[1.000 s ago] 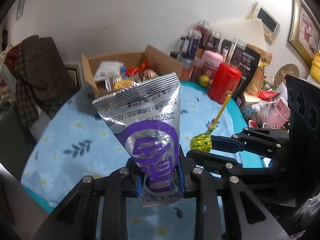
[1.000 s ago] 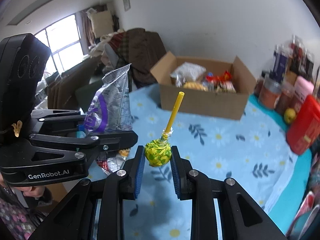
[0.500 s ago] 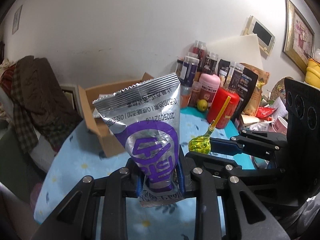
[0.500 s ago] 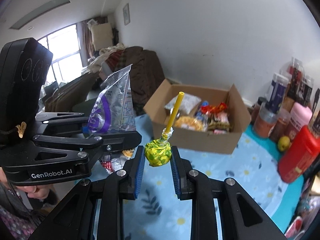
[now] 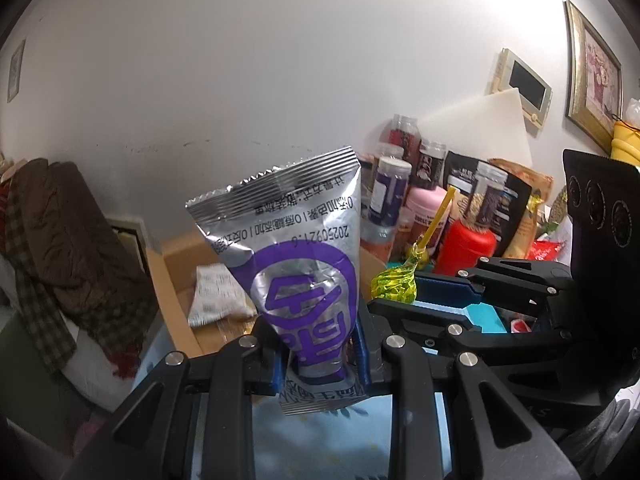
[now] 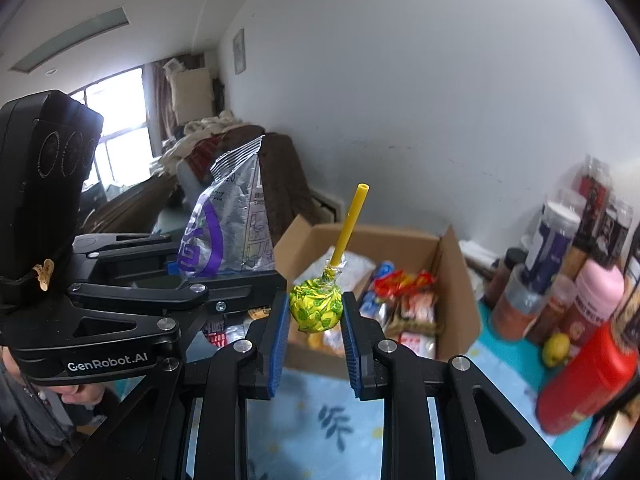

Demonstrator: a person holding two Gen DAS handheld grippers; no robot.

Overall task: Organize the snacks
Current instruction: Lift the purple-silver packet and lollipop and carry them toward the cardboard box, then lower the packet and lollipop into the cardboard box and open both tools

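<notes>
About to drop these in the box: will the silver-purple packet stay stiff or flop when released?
Probably light: the silver-purple packet stands upright from the left tool, pinched only near its bottom. The creased foil looks thin, so it likely crumples and flops. Glossy film may slide off other wrappers in the cardboard box.

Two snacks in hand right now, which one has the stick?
The lollipop in the right gripper: yellow-green wrapped ball with a yellow stick pointing up. The left gripper holds a flat silver-and-purple snack packet, no stick.
</notes>
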